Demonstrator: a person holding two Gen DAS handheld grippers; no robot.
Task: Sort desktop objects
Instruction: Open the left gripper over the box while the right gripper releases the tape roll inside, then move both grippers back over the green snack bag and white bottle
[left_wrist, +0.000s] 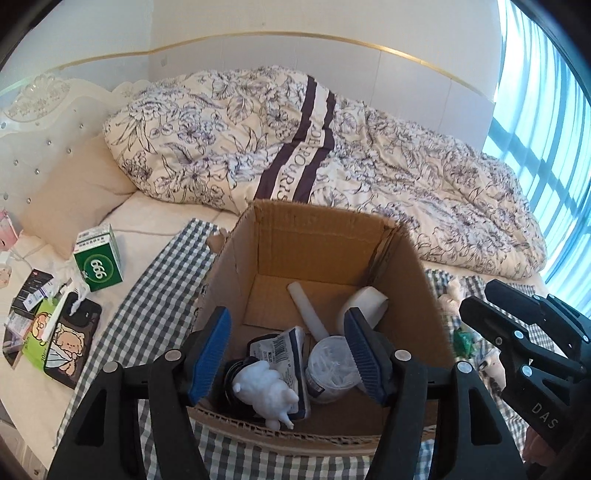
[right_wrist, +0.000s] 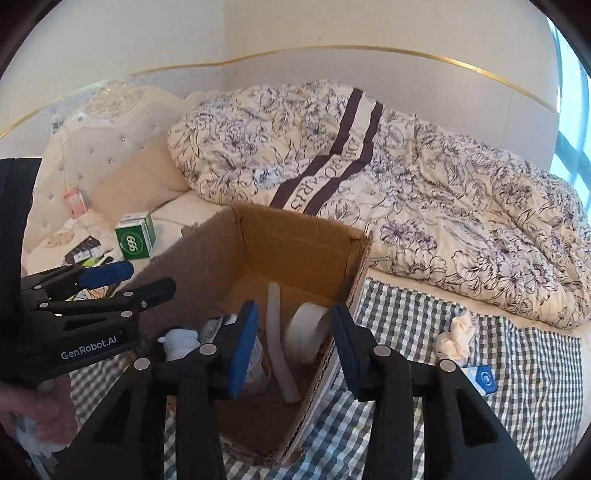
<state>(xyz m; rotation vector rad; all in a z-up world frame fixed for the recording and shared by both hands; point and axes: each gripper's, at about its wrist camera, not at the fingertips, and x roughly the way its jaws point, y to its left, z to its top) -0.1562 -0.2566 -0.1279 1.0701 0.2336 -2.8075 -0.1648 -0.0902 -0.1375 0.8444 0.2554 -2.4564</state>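
Note:
An open cardboard box (left_wrist: 325, 236) (right_wrist: 291, 229) stands on a checked cloth (left_wrist: 162, 273) (right_wrist: 524, 354) on a bed. Inside lie a white figurine (left_wrist: 267, 393) (right_wrist: 179, 341), a white tube (left_wrist: 308, 308) (right_wrist: 280, 347), a tape roll (left_wrist: 364, 304) (right_wrist: 306, 332), a clear tub (left_wrist: 330, 363) and a labelled packet (left_wrist: 286, 345). My left gripper (left_wrist: 286, 358) is open and empty over the box's near edge. My right gripper (right_wrist: 295, 343) is open and empty above the box's right side. Each gripper shows in the other's view, the right (left_wrist: 517, 332) and the left (right_wrist: 110, 280).
A green "666" carton (left_wrist: 99, 258) (right_wrist: 135, 236), a cartoon pouch (left_wrist: 64, 338) and small packs (left_wrist: 31, 295) lie left of the cloth. A crumpled tissue (right_wrist: 454, 334) and blue packet (right_wrist: 484, 378) lie on the cloth to the right. A floral duvet (left_wrist: 332, 147) fills the back.

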